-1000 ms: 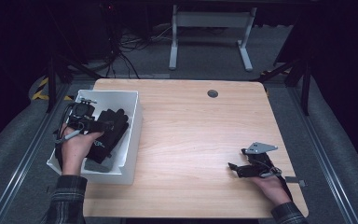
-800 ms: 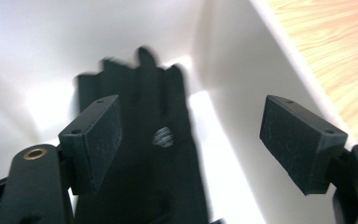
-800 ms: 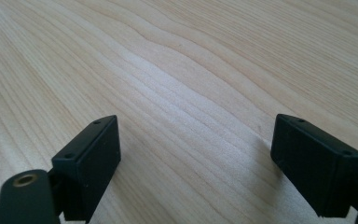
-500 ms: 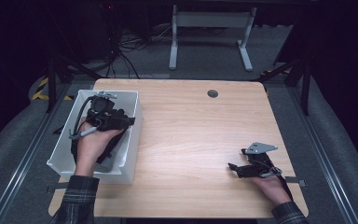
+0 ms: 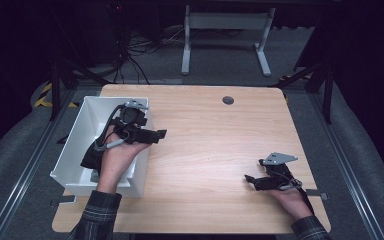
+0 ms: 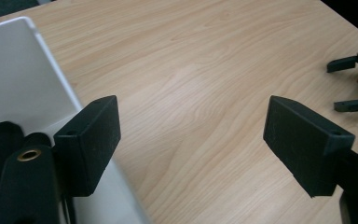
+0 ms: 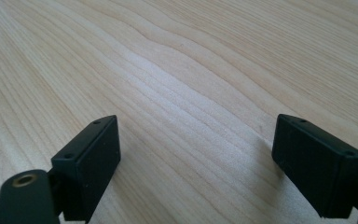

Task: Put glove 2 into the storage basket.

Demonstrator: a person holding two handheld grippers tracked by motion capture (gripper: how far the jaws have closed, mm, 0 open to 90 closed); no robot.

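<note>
My left gripper [image 5: 159, 136] hangs over the right wall of a white bin [image 5: 75, 137] at the table's left and points right across the wood. In the left gripper view its jaws stand wide apart with only bare table between them [image 6: 191, 135], and the bin's wall [image 6: 18, 79] sits at the left. A dark soft object [image 5: 91, 157] lies inside the bin, partly hidden under the hand. Near the front right of the table my right gripper [image 5: 252, 172] rests low, open, with nothing but wood grain between its pads [image 7: 196, 158].
The wooden table [image 5: 210, 150] has a round cable hole [image 5: 228, 100] near its far edge. The right gripper [image 6: 354, 81] shows far off in the left gripper view. Behind the table stand a metal frame and cables on a dark floor.
The left hand has lifted out of the bin and swung right, so its gripper now reaches over the bin's right wall toward the table. The right gripper has stayed put.
</note>
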